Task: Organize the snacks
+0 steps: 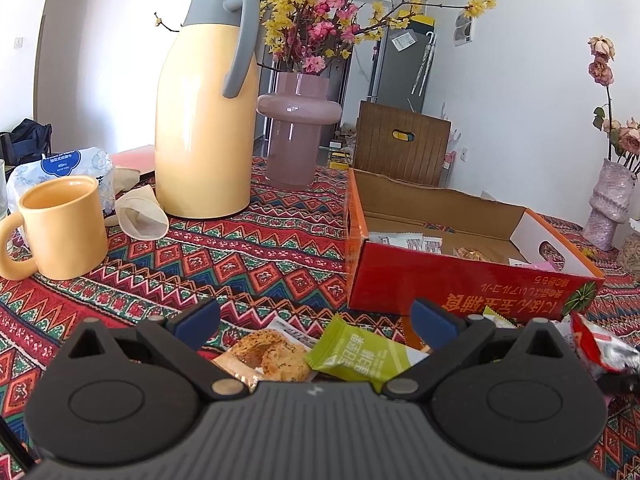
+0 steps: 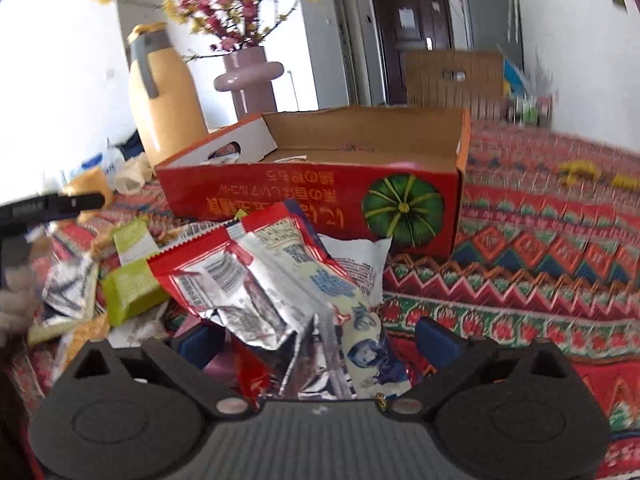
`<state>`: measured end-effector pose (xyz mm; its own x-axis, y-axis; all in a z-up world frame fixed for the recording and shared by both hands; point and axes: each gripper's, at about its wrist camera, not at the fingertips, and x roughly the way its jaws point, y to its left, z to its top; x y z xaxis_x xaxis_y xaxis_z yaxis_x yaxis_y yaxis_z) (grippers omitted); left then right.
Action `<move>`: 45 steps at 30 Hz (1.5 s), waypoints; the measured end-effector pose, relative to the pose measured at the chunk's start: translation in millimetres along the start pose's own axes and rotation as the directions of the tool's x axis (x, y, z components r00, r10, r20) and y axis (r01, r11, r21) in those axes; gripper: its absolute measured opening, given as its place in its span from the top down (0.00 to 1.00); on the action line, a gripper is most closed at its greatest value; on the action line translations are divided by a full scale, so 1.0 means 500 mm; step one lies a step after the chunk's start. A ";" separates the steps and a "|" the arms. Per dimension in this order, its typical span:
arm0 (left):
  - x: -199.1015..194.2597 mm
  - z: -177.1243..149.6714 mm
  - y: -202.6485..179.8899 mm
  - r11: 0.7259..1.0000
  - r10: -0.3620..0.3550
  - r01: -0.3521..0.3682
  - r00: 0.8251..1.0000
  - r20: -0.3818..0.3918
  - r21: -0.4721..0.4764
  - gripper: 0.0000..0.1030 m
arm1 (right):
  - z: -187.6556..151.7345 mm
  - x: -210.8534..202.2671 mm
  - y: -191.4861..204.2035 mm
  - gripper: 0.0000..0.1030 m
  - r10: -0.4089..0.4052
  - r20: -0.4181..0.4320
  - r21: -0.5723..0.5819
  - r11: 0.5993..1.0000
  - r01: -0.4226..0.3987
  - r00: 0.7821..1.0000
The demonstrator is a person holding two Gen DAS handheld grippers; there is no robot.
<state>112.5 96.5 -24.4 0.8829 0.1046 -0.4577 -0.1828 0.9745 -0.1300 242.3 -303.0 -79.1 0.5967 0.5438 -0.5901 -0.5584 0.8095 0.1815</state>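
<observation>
Table (image 1: 260,248) under red patterned woven cloth. Open red cardboard box (image 1: 460,280) on it, few small packets inside. Tall yellow thermos jug with grey handle (image 1: 204,120) and pink glass vase (image 1: 296,128) behind, yellow ceramic mug (image 1: 60,228) to left. Loose snack heap just before box: crumpled red-and-silver foil wrapper (image 2: 256,280), green packet (image 1: 360,356), clear-wrapped round biscuit (image 1: 272,354). Left gripper (image 1: 316,320) fingers spread over biscuit and green packet, pinching nothing. Right gripper (image 2: 320,340) fingers spread wide, foil wrapper between them, pads not pressing.
</observation>
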 end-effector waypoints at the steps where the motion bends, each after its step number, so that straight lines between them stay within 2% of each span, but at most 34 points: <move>1: 0.000 0.000 0.000 1.000 -0.001 0.001 1.000 0.000 0.000 0.00 | -0.001 -0.004 -0.004 0.17 0.010 0.011 0.012 1.000 -0.010 1.000; 2: 0.000 0.000 0.001 1.000 -0.002 0.002 1.000 0.000 -0.001 0.00 | -0.002 -0.008 -0.006 0.27 0.019 0.019 0.019 1.000 -0.019 1.000; 3: 0.000 0.000 0.000 1.000 -0.001 0.001 1.000 0.000 0.000 0.00 | -0.002 -0.012 -0.006 0.33 0.023 0.027 0.023 0.999 -0.023 0.999; 7: 0.003 0.000 -0.001 1.000 0.002 -0.002 1.000 -0.008 0.003 0.00 | -0.007 -0.035 0.000 0.41 0.001 0.072 0.039 0.999 -0.004 0.997; 11: 0.010 0.002 -0.003 1.000 0.008 -0.007 1.000 -0.030 0.007 0.00 | -0.020 -0.088 0.021 0.42 -0.072 0.181 0.055 0.997 0.063 0.981; 16: 0.006 0.018 -0.016 0.999 0.016 -0.014 0.998 -0.063 0.030 0.00 | -0.051 -0.149 0.052 0.42 -0.185 0.300 0.091 0.982 0.165 0.936; 20: -0.022 0.028 -0.037 0.997 0.028 -0.021 0.996 -0.086 0.075 0.00 | -0.067 -0.166 0.058 0.42 -0.237 0.321 0.123 0.971 0.207 0.917; 24: -0.045 0.022 -0.055 0.991 0.066 -0.048 0.987 -0.149 0.123 0.00 | -0.082 -0.165 0.058 0.42 -0.235 0.318 0.162 0.968 0.192 0.918; 26: -0.049 0.016 -0.059 0.989 0.088 -0.063 0.977 -0.194 0.131 0.00 | -0.091 -0.167 0.061 0.42 -0.223 0.321 0.171 0.969 0.176 0.920; 29: -0.050 0.007 -0.061 0.986 0.140 -0.108 0.953 -0.268 0.130 0.00 | -0.102 -0.174 0.068 0.42 -0.200 0.333 0.175 0.973 0.148 0.921; 35: -0.054 -0.006 -0.054 0.970 0.242 -0.213 0.904 -0.352 0.121 0.00 | -0.127 -0.202 0.080 0.41 -0.150 0.361 0.175 0.980 0.091 0.920; 39: -0.048 -0.018 -0.052 0.960 0.279 -0.262 0.870 -0.408 0.097 0.00 | -0.142 -0.220 0.083 0.41 -0.126 0.377 0.176 0.982 0.062 0.918; 45: -0.035 -0.030 -0.064 0.962 0.263 -0.266 0.849 -0.459 0.059 0.00 | -0.160 -0.250 0.083 0.41 -0.119 0.399 0.183 0.982 0.048 0.909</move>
<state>96.4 60.3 -25.5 0.5026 0.2538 -0.8264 -0.3852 0.9215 0.0488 98.2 -354.9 -60.8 0.8391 0.4861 -0.2441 -0.4138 0.8617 0.2936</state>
